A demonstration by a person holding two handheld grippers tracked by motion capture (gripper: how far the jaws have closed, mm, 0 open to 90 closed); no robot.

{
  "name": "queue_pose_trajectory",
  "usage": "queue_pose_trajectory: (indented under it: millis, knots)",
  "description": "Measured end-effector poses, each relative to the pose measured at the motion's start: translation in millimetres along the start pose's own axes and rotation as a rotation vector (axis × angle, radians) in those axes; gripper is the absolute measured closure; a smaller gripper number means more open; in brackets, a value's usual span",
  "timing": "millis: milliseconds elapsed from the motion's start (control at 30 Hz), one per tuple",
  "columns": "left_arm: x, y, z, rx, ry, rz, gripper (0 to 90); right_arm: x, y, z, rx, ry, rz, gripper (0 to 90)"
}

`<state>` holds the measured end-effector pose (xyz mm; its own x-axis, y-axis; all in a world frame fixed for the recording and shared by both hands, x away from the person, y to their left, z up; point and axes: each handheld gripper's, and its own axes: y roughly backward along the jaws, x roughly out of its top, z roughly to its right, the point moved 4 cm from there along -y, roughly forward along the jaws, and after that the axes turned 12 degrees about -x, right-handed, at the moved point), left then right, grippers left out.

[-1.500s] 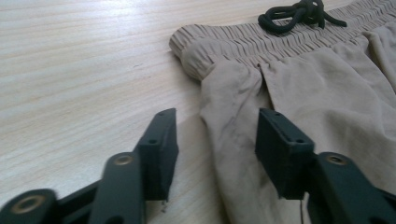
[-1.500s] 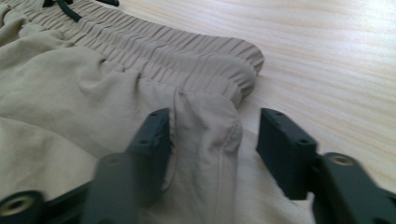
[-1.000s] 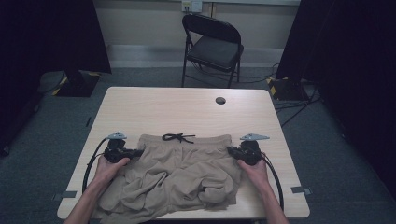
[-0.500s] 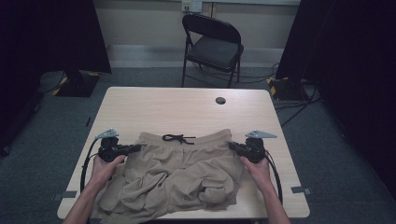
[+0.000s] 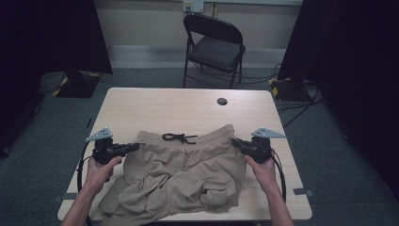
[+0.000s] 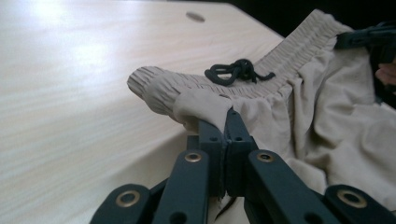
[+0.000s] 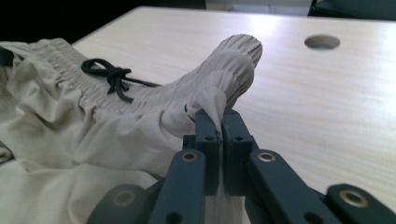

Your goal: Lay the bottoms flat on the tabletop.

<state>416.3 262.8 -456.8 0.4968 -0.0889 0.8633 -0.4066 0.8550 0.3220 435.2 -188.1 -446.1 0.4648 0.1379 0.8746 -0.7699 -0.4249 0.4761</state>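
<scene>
A pair of tan shorts [image 5: 179, 174] with a black drawstring [image 5: 179, 138] lies rumpled on the near half of the light wood table [image 5: 188, 110], waistband toward the far side. My left gripper [image 5: 135, 147] is shut on the waistband's left corner [image 6: 187, 100]. At the opposite end, my right gripper [image 5: 234, 142] is shut on the right corner of the waistband [image 7: 224, 79]. In the left gripper view the drawstring bow [image 6: 233, 71] lies beyond the pinched cloth and the other gripper [image 6: 369, 37] shows at the far right. The bow [image 7: 112, 74] sits to the left in the right gripper view.
A round cable hole [image 5: 222, 101] is set in the table's far half. A black folding chair [image 5: 214, 47] stands behind the table. Dark curtains hang on both sides. Cables trail from each gripper off the table's near edges.
Both grippers have drawn apart along the waistband, the left going left and the right going right, and the waistband is stretched wider and straighter than before.
</scene>
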Motion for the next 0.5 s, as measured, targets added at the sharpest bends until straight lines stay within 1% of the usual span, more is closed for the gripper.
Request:
queue_pose_trajectory:
  millis: [33,133,200,233,267,400,433,467,500]
  knots:
    - [1.8,1.2,1.9,0.002,-0.005,0.009,89.0,2.3,1.9,-0.1,0.006,-0.002,0.01,86.9]
    - [8.1,5.1,7.8,0.015,-0.029,0.009,89.0,11.6,9.6,-1.7,0.007,0.005,0.038,86.9]
    - [15.5,9.1,11.5,0.017,-0.044,0.015,89.0,17.6,14.0,-2.4,0.0,0.012,0.048,87.1]
    - [15.5,9.1,11.5,0.017,-0.044,0.015,89.0,17.6,14.0,-2.4,0.0,0.012,0.048,87.1]
    - [25.8,13.7,16.3,0.014,-0.062,0.033,89.0,26.1,19.1,-2.9,0.0,0.01,0.071,87.1]
    - [44.0,19.3,20.6,0.016,-0.09,0.052,89.0,40.7,25.3,-3.3,0.003,0.019,0.101,86.6]
    - [48.9,20.6,20.3,0.022,-0.106,0.05,89.0,44.3,25.9,-2.9,0.003,0.015,0.105,86.6]
    - [53.8,21.5,20.8,0.021,-0.105,0.056,89.0,48.0,26.2,-2.0,0.0,0.016,0.111,86.6]
    - [58.9,22.7,20.8,0.021,-0.115,0.061,89.1,51.6,26.8,-1.7,0.003,0.016,0.115,86.6]
